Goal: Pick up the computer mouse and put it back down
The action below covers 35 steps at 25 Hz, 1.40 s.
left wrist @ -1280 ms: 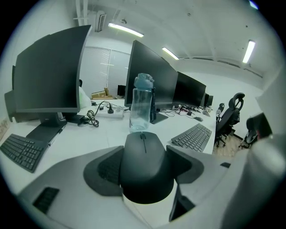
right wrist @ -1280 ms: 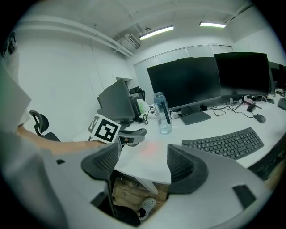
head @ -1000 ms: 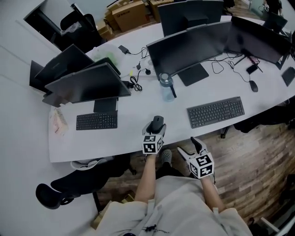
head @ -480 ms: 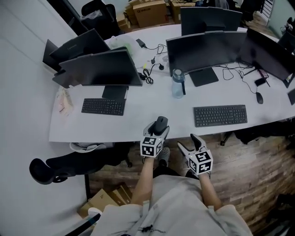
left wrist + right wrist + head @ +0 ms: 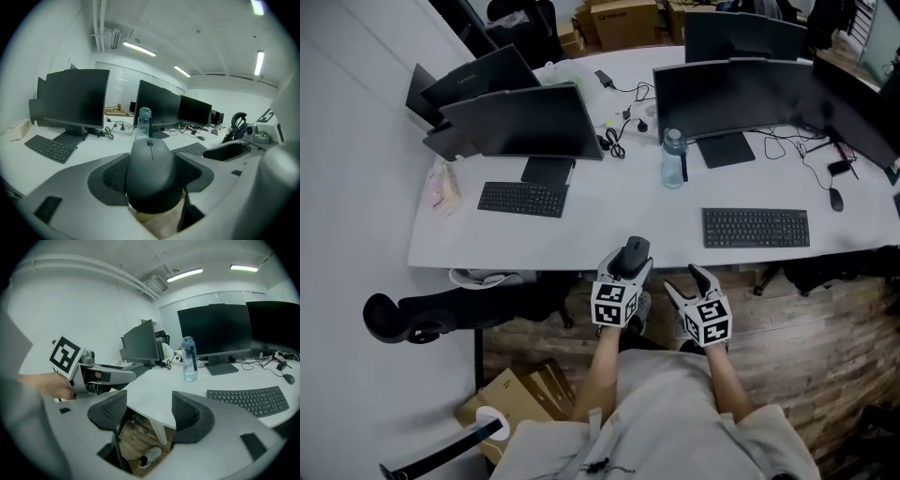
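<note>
A dark grey computer mouse (image 5: 634,254) (image 5: 150,171) sits clamped between the jaws of my left gripper (image 5: 630,265) (image 5: 151,178), held in the air over the front edge of the white desk (image 5: 609,223). Its scroll wheel points away from me. My right gripper (image 5: 695,282) (image 5: 149,411) hovers beside it, just off the desk edge above the wooden floor. It is open with nothing between its pads, and its jaws have just been closing a little. The left gripper (image 5: 105,376) also shows in the right gripper view.
On the desk stand a water bottle (image 5: 673,159), two keyboards (image 5: 757,228) (image 5: 523,199), several dark monitors (image 5: 733,89) and a second mouse (image 5: 835,199) at far right. An office chair (image 5: 412,314) and a cardboard box (image 5: 520,398) sit on the floor at left.
My left gripper has risen with the mouse and drawn back to the desk's front edge. The right gripper has shifted only slightly. The head view has swung, showing more floor.
</note>
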{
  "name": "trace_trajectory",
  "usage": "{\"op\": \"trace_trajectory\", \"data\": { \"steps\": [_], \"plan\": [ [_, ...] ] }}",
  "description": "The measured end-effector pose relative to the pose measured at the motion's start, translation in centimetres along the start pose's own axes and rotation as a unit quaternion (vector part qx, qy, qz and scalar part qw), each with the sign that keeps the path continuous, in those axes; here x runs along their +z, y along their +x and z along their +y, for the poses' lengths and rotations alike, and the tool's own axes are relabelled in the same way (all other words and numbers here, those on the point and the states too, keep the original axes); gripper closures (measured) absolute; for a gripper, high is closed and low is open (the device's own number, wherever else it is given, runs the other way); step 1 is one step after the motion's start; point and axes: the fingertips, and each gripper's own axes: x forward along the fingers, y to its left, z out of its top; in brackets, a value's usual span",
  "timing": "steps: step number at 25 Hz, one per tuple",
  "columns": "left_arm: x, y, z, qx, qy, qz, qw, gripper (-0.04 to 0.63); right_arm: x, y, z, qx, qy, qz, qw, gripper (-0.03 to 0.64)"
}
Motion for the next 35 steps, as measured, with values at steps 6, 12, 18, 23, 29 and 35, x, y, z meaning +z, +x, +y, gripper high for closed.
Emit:
{"op": "trace_trajectory", "data": {
  "steps": [6, 12, 18, 23, 29, 35],
  "plan": [
    [0.5, -1.7, -2.0, -0.002, -0.004, -0.016, 0.9999, 0.302, -0.5, -1.4, -0.9, -0.02, -0.018, -0.011, 1.0, 0.388],
    [-0.9, -2.4, -4.0, -0.009, -0.002, -0.012, 0.9999, 0.302, -0.8, -2.6, -2.2, -0.041, -0.018, -0.023, 0.999, 0.485],
    [-0.9, -2.5, -4.4, -0.007, 0.001, -0.015, 0.9999, 0.302, -1.2, -3.7, -3.1, -0.058, -0.008, -0.026, 0.998, 0.601],
    [-1.1, -1.7, -5.2, -0.015, 0.005, -0.009, 0.9998, 0.302, -1.2, -4.1, -4.0, -0.065, 0.002, -0.031, 0.997, 0.612],
    [-0.7, -0.4, -5.4, -0.021, 0.018, -0.003, 0.9996, 0.302, -1.8, -4.1, -5.2, -0.076, 0.018, -0.027, 0.997, 0.612],
    [-0.1, 1.0, -4.4, -0.028, 0.021, 0.002, 0.9994, 0.302, -1.1, -3.3, -5.9, -0.08, 0.027, -0.037, 0.996, 0.612]
  ]
}}
